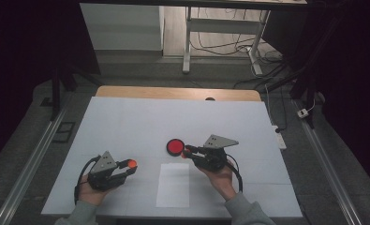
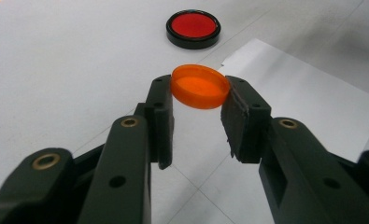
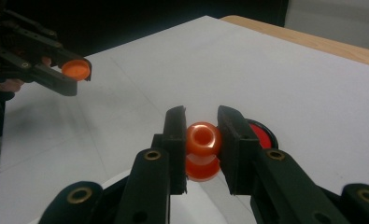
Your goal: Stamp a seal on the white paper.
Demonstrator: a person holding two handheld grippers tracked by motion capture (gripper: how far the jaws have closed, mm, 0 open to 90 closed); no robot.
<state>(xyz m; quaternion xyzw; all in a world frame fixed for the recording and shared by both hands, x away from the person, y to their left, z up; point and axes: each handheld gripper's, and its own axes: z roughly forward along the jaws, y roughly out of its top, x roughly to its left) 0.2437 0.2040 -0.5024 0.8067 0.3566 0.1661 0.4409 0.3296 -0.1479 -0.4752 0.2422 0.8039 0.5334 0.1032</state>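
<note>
Left gripper view has the left tongs [image 2: 198, 100] clamped on one orange cap [image 2: 200, 86] at centre frame. Right tongs [image 3: 202, 135] pinch one orange bottle [image 3: 202, 149] at lower centre. One red-filled dish [image 1: 175, 146] lies mid-bench, one paper sheet [image 1: 173, 185] below it.

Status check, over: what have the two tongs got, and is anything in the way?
Left tongs shut on orange cap. Right tongs shut on orange bottle, above the table. Red disc beside right tongs, white paper between hands; nothing blocking.
</note>
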